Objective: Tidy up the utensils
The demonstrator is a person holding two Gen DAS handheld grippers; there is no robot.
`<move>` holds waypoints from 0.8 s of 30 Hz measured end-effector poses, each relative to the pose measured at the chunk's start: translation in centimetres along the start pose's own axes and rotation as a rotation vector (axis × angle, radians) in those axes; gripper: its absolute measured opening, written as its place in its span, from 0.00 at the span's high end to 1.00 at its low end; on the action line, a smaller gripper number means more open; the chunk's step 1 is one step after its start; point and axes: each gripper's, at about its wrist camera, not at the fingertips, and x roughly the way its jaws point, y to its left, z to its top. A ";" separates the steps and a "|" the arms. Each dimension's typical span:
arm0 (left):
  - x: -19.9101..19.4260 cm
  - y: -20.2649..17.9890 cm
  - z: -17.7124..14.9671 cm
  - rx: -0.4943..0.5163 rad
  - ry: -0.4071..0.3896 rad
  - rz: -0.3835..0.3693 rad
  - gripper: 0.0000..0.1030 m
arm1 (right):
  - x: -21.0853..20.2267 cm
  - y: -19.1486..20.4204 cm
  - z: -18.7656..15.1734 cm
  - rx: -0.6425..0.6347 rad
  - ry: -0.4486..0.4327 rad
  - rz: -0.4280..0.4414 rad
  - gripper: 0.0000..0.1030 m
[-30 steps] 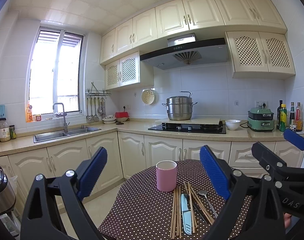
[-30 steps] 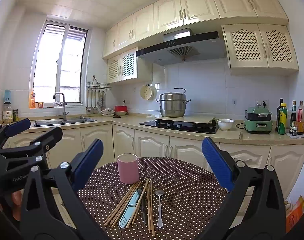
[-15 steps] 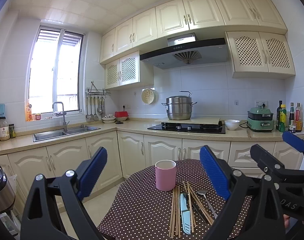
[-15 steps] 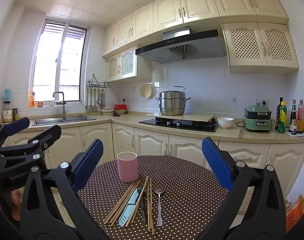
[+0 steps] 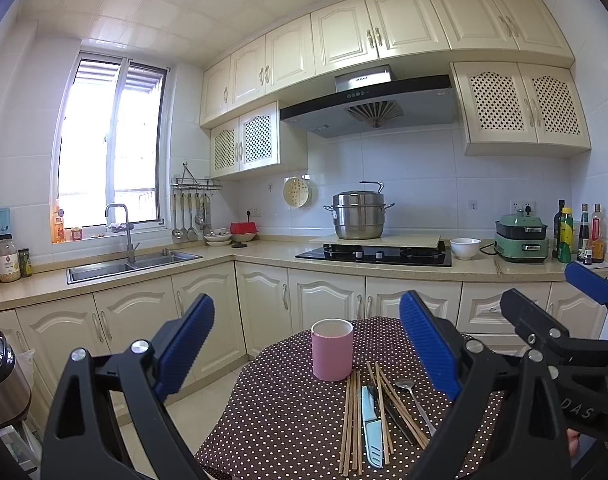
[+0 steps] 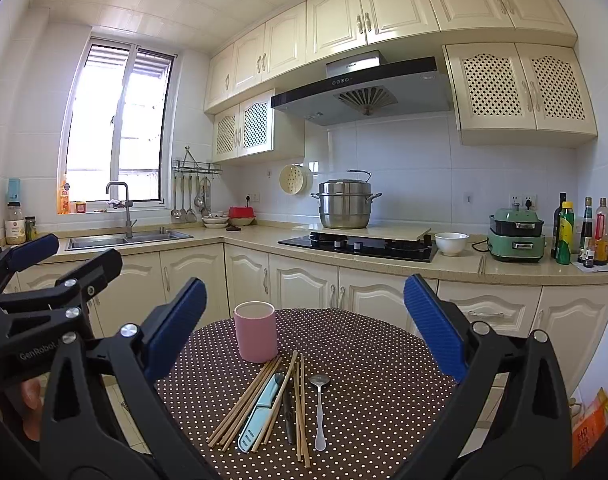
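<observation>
Both tools, left tool [image 5: 306, 348] and right tool [image 6: 304, 328], hang with blue pads apart, holding nothing. Just ahead on the brown dotted worktop [image 6: 376, 360] lie wooden chopsticks [image 6: 247, 400], long axes pointing toward the upright pink ceramic cup [image 6: 255, 332] beyond them; neither tool looks clearly nearer.

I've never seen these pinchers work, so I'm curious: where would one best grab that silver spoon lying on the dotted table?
Probably the spoon handle's middle, from above, with the right gripper nearest. It lies flat, bowl toward the pink cup, apart from the chopsticks.
</observation>
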 end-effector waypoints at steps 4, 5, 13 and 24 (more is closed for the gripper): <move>0.0 0.0 -0.1 0.000 0.001 0.000 0.11 | 0.0 0.0 -0.1 0.001 0.002 0.001 0.06; 0.0 0.0 -0.1 0.000 0.001 0.000 0.11 | 0.0 0.1 -0.2 0.001 0.002 0.000 0.06; 0.1 0.0 0.0 -0.001 0.005 -0.001 0.11 | 0.1 0.0 -0.1 0.002 0.004 0.001 0.06; 0.1 0.0 0.2 0.001 0.008 0.001 0.11 | 0.1 0.3 -0.3 0.007 0.012 0.004 0.06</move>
